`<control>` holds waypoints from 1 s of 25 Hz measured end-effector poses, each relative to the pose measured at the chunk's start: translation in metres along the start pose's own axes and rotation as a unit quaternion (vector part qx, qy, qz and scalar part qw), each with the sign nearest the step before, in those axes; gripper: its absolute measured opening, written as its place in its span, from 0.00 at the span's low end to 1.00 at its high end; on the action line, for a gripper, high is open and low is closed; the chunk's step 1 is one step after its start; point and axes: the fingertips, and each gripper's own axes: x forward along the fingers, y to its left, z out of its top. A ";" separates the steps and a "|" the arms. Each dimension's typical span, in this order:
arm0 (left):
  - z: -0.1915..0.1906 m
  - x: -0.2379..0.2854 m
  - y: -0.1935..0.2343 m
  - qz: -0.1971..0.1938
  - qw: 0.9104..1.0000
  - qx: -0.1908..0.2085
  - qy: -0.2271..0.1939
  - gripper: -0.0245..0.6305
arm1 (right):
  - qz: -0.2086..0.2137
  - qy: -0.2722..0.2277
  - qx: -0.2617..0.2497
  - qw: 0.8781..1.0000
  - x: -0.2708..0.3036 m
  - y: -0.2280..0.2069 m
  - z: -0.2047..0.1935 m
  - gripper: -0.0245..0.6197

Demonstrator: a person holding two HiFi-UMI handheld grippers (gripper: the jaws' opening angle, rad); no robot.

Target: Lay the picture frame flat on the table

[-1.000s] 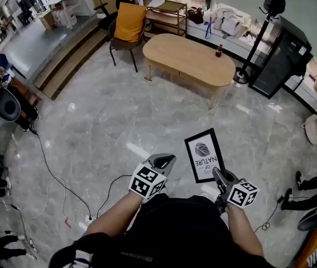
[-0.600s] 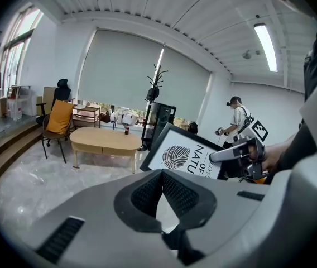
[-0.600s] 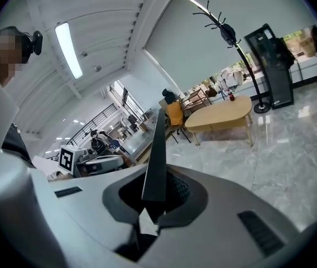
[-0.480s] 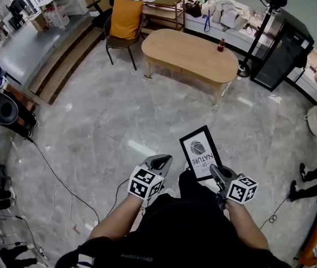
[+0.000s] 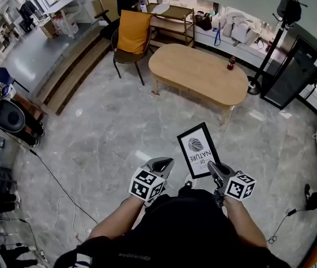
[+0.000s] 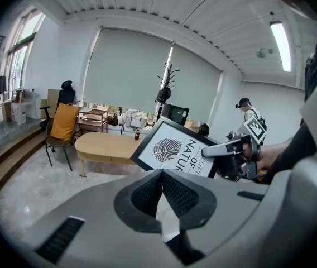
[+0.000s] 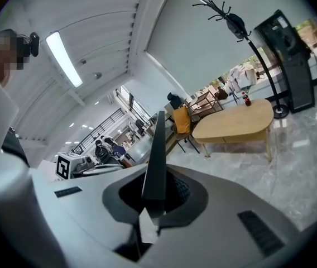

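The picture frame (image 5: 196, 149), black-edged with a white leaf print, is held up in the air over the floor. My right gripper (image 5: 213, 171) is shut on its lower corner. In the right gripper view the frame (image 7: 157, 149) stands edge-on between the jaws of the right gripper (image 7: 154, 204). My left gripper (image 5: 162, 164) hangs shut and empty to the left of the frame, apart from it. The left gripper view shows the frame (image 6: 172, 150) tilted, with the right gripper (image 6: 230, 149) pinching its right side. The oval wooden table (image 5: 187, 70) stands some way ahead.
A dark bottle (image 5: 231, 63) stands near the table's right end. A chair with an orange cushion (image 5: 131, 31) sits at its left end, a wooden shelf (image 5: 172, 15) behind it. A coat stand (image 5: 275, 35) and black cabinet (image 5: 296, 71) are to the right. Cables (image 5: 58, 183) trail across the marble floor.
The table, chair and floor have shifted in the head view as I walk. The frame has risen slightly in the picture, still gripped. Both grippers keep their places relative to my body.
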 end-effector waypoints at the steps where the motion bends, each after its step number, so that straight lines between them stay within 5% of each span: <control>1: 0.015 0.011 0.005 0.000 1.000 0.004 -0.005 0.04 | 0.006 -0.003 -0.005 1.000 0.007 -0.006 0.015 0.06; 8: 0.090 0.094 0.031 -0.002 0.999 0.036 -0.028 0.04 | 0.014 0.001 -0.016 1.000 0.044 -0.068 0.078 0.06; 15: 0.089 0.138 0.068 -0.015 0.999 0.023 0.033 0.04 | -0.006 0.003 0.025 1.000 0.074 -0.111 0.089 0.06; 25: 0.181 0.235 0.166 -0.087 0.994 0.061 0.027 0.04 | -0.071 -0.024 0.037 0.996 0.162 -0.162 0.176 0.06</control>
